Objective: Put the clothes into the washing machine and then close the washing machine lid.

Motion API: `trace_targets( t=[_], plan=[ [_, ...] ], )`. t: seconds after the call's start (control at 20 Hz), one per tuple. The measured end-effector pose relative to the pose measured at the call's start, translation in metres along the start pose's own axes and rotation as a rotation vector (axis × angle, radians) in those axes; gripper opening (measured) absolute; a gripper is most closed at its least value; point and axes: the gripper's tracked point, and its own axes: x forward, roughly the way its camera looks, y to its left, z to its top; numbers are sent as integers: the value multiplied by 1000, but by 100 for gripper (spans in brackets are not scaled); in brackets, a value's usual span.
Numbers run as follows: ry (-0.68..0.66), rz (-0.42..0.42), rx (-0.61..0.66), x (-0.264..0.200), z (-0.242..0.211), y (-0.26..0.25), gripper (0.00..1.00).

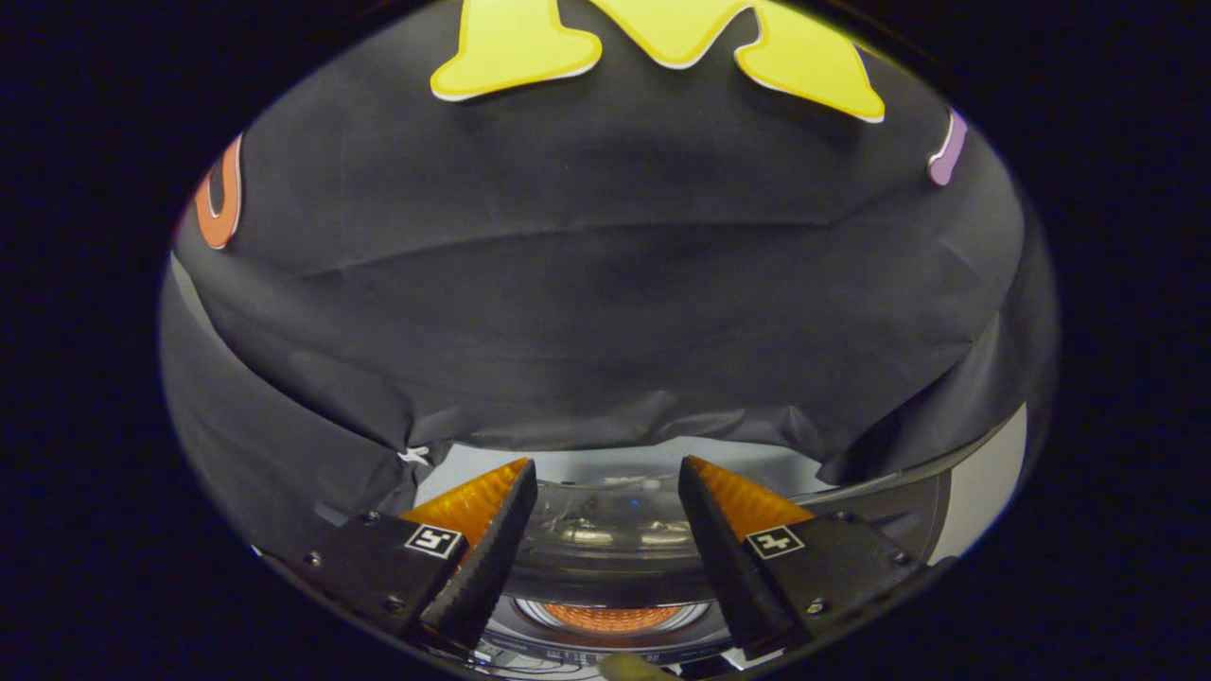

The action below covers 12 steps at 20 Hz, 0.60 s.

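Gripper view: my tongs [605, 482] point at the booth's black cloth wall [605, 303].
Hard to see: the washer [610, 553] sits low between my fingers, its rim partly covered by them; something orange [610, 617] glows in the drum, clothes or not I cannot tell.
Surface: pale panel [984, 492] beside the washer.
Tongs: spread wide, holding nothing.

One washing machine [605, 553], one gripper [605, 470], two spread fingers [482, 558]
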Motion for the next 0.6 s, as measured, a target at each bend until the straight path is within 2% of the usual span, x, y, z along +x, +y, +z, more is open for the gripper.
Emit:
trace_targets(
  t=[0.2,0.35,0.6],
  plan=[
    [-2,-34,11,7,-9,-9,95],
    [2,-28,16,4,-11,-10,99],
    [-20,-31,19,4,-13,-12,99]
  ],
)
